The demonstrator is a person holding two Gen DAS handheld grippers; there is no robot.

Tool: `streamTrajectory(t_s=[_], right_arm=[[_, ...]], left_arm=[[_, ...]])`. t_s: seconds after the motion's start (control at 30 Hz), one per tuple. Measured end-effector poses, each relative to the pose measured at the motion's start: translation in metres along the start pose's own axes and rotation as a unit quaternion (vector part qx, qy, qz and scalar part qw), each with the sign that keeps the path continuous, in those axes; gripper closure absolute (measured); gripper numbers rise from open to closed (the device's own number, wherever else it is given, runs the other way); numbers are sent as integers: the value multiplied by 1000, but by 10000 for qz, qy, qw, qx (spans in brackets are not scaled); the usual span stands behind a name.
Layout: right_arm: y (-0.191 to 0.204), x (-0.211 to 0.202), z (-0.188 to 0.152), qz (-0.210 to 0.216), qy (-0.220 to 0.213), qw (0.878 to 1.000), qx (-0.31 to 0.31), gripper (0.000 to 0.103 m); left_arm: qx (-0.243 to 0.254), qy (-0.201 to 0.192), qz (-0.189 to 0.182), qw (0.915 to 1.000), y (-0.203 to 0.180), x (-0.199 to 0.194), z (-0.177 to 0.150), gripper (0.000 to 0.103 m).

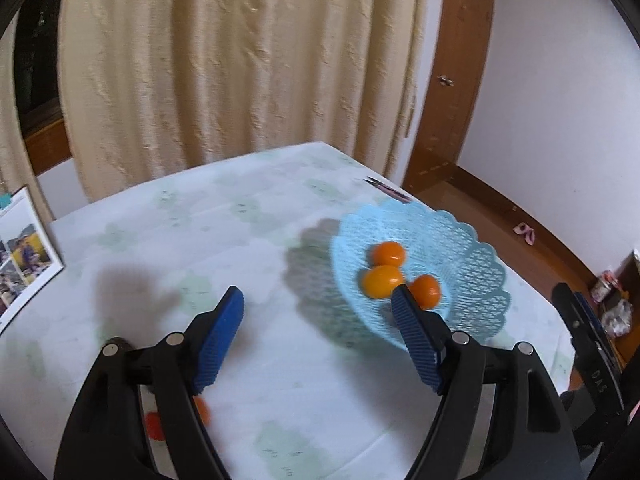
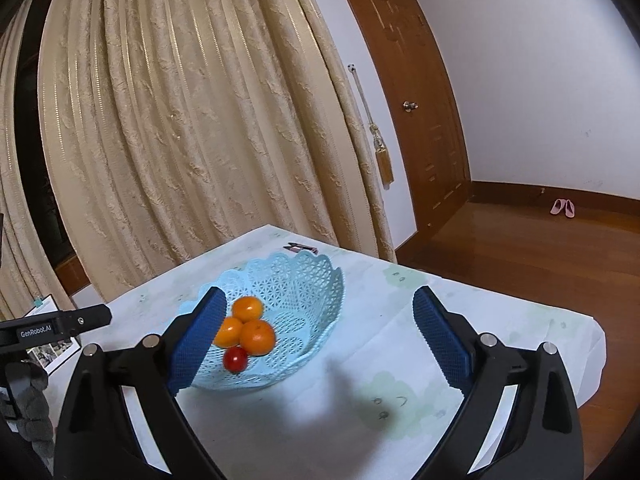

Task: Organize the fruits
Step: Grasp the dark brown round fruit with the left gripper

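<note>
Both grippers, left (image 1: 318, 294) and right (image 2: 316, 294), gape empty; three oranges (image 2: 258, 336) and a tomato (image 2: 235, 359) fill the basket (image 2: 316, 300), more fruit (image 1: 154, 426) waits on the bench (image 1: 280, 380).

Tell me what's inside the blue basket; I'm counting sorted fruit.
The blue lattice basket holds three oranges and one small red tomato. The right hand-held gripper's finger covers the basket's near-left part.

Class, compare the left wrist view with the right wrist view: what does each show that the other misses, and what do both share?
Only the left wrist view shows red-orange fruit on the table, low behind its open tongs. Only the right shows a small red tomato in the basket and a cream curtain tassel. Both share the pale blue lattice plastic basket, three orange mandarins and the brown wooden door.
</note>
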State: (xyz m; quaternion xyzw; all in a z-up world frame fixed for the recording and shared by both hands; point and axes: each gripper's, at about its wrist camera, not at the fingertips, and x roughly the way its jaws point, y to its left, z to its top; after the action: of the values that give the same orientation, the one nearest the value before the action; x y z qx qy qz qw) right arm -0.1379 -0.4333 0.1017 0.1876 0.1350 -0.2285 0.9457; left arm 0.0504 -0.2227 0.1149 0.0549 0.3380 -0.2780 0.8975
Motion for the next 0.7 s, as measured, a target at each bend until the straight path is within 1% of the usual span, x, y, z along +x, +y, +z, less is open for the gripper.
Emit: streamTrajectory(t_s=[0.23, 0.4, 0.57, 0.7], right_arm=[[15, -4, 2, 166, 61, 9998, -88, 7], [28, -7, 2, 267, 86, 9995, -175, 7], [42, -10, 1, 360, 102, 9989, -272, 7], [55, -9, -1, 457, 178, 9981, -370, 7]], left_arm=[[-176, -54, 256, 9995, 34, -15, -4, 21], [-272, -92, 414, 9987, 58, -25, -9, 21], [-520, -85, 623, 9967, 91, -33, -12, 20], [-784, 47, 766, 9940, 122, -33, -18, 20]])
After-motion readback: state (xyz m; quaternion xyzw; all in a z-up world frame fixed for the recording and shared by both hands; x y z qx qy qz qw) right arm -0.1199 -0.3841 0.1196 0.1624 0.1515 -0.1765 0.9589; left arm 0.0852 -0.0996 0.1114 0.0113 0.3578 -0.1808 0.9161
